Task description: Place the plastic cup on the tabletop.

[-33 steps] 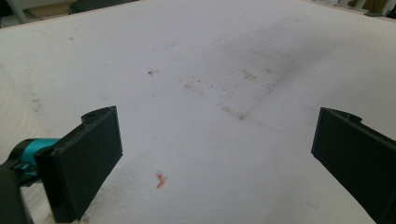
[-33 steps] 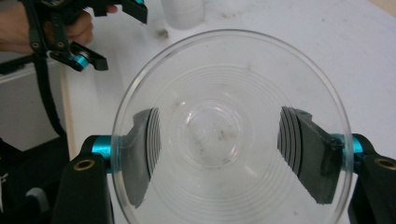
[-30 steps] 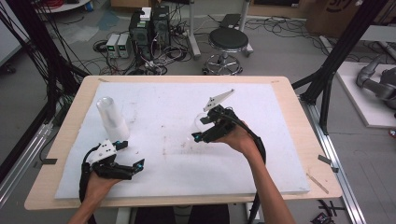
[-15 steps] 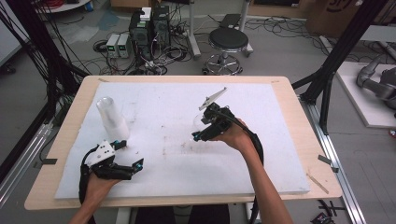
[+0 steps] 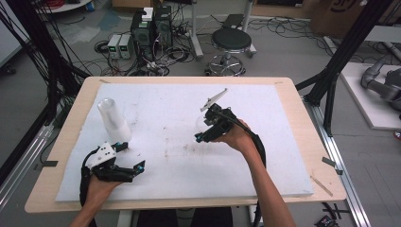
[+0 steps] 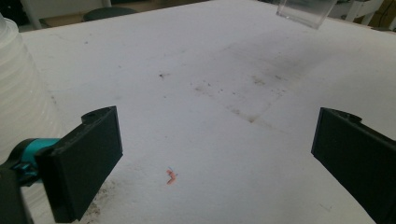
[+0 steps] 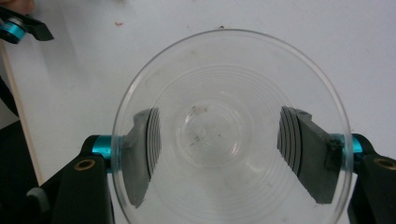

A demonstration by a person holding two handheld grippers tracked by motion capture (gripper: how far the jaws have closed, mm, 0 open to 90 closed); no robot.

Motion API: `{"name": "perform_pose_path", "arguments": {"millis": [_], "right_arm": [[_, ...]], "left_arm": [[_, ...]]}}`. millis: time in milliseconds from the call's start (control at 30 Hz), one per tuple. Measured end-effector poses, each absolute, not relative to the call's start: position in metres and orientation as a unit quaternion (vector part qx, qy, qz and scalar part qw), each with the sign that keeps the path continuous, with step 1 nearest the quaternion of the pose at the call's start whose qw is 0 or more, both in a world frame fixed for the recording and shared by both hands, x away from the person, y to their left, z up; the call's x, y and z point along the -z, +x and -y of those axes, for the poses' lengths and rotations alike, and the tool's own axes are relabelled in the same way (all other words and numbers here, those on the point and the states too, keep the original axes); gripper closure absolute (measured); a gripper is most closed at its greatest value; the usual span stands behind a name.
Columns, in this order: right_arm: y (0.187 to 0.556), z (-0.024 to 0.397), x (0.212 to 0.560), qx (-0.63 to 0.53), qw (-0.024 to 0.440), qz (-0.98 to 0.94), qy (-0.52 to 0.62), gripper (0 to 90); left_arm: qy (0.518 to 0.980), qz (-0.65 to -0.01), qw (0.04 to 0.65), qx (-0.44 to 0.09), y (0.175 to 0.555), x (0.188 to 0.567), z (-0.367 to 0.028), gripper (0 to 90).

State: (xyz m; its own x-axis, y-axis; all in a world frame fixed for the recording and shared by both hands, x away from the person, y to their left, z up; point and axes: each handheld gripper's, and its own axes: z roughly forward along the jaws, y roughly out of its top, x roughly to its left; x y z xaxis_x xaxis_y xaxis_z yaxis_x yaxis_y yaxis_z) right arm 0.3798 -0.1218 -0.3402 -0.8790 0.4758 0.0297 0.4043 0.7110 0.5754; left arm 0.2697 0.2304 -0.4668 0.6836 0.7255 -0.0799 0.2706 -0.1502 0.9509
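Observation:
A clear plastic cup (image 7: pixel 229 130) sits between the jaws of my right gripper (image 7: pixel 219 140), which is shut on its sides, and I look straight into its mouth. In the high view that right gripper (image 5: pixel 204 127) hovers over the middle of the white sheet with the cup (image 5: pixel 200 124) faint against it. The cup's base (image 6: pixel 306 9) also shows at the top of the left gripper view. A stack of clear cups (image 5: pixel 113 120) stands upright at the left. My left gripper (image 5: pixel 134 156) rests just in front of the stack, open and holding nothing. The stack (image 6: pixel 18 84) lies beside its left jaw.
A white foam sheet (image 5: pixel 179 161) covers most of the wooden table (image 5: pixel 283 85). It carries small dirt specks and a tiny red scrap (image 6: pixel 172 176). A stool (image 5: pixel 231 42) and cabled equipment stand on the floor beyond the far edge.
My right gripper has shifted slightly toward the near left with the cup and turned a little. The left gripper has hardly moved.

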Motion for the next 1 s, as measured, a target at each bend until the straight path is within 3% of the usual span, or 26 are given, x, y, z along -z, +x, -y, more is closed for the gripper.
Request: {"name": "perform_pose_path", "arguments": {"millis": [767,1000], "right_arm": [[0.395,0.085,0.385,-0.204,0.095,-0.946,0.234,29.9],[0.396,0.085,0.394,-0.235,0.100,-0.935,0.246,30.2]], "left_arm": [[0.732,-0.339,0.553,-0.207,0.270,0.467,-0.230,1.8],[0.729,-0.343,0.555,-0.205,0.270,0.467,-0.230,1.8]]}}
